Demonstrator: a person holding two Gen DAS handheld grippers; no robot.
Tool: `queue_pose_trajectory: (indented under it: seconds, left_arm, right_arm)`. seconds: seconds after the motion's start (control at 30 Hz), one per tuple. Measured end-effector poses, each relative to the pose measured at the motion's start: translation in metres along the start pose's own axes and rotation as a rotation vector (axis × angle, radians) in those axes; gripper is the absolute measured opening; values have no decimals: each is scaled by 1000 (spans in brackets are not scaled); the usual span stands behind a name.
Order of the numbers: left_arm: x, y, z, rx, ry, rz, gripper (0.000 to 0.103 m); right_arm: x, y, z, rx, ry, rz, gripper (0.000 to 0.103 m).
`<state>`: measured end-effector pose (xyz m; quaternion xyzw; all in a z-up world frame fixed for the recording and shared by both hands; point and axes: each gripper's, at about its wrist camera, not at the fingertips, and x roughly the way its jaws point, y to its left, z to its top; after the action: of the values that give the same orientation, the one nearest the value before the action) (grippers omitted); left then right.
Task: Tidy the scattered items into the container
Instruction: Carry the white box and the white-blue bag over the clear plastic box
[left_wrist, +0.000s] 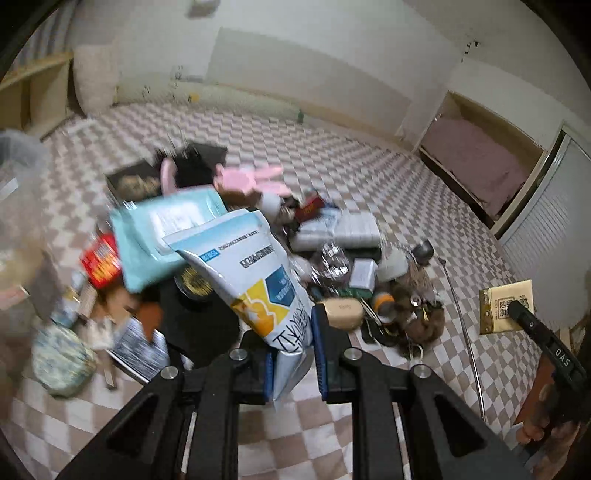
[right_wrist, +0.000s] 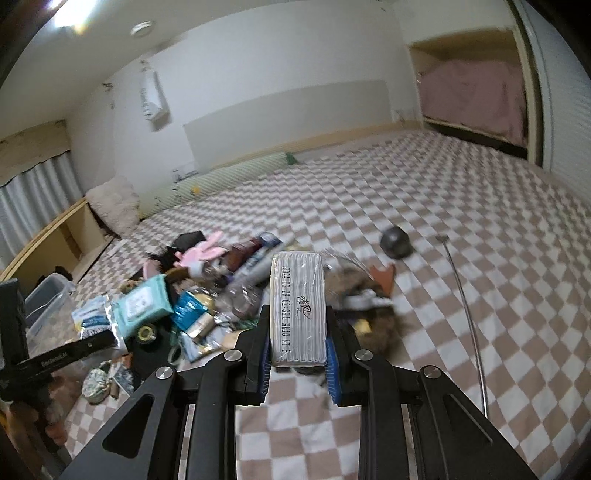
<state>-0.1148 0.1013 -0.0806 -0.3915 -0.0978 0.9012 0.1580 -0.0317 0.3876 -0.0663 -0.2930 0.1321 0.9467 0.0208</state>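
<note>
The left gripper (left_wrist: 293, 350) has its jaws clenched on one end of a floppy white-and-blue pouch (left_wrist: 255, 273), which could sag or slip out above the checkered floor (left_wrist: 332, 155) short of the clear container (left_wrist: 18, 192). The right gripper (right_wrist: 298, 354) grasps a grey tissue pack (right_wrist: 298, 302) more squarely; only its view shows the container's (right_wrist: 46, 299) open rim past the pile

The right gripper (right_wrist: 297, 354) clamped a grey plastic-wrapped tissue pack (right_wrist: 297, 306) above the brown-and-white checkered rug (right_wrist: 461, 295), with a cluttered pile (right_wrist: 207, 295) behind it.
</note>
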Motion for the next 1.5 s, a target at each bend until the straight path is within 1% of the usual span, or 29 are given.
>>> queue_pose_trajectory:
  seconds: [0.23, 0.4, 0.53, 0.8, 1.0, 1.3, 1.5]
  left_arm:
    - [-37, 27, 22, 7, -58, 58, 18]
    - [-69, 51, 35, 15, -104, 110, 18]
    - [-93, 70, 41, 10, -129, 151, 18]
    - [-140, 116, 47, 3, -171, 238, 18]
    - [-162, 148, 43, -34, -166, 284, 18]
    - [-198, 197, 40, -124, -179, 342, 18]
    - [-222, 231, 37, -182, -181, 397, 18]
  right_arm:
    - [6, 45, 21, -55, -23, 63, 25]
    - [13, 91, 34, -113, -35, 116, 25]
    - [20, 126, 38, -140, -11, 181, 25]
    - [36, 201, 33, -200, 29, 272, 25]
    - [44, 256, 32, -237, 35, 328, 25]
    - [55, 347, 24, -318, 54, 418, 25]
    - [63, 406, 6, -394, 85, 470, 25]
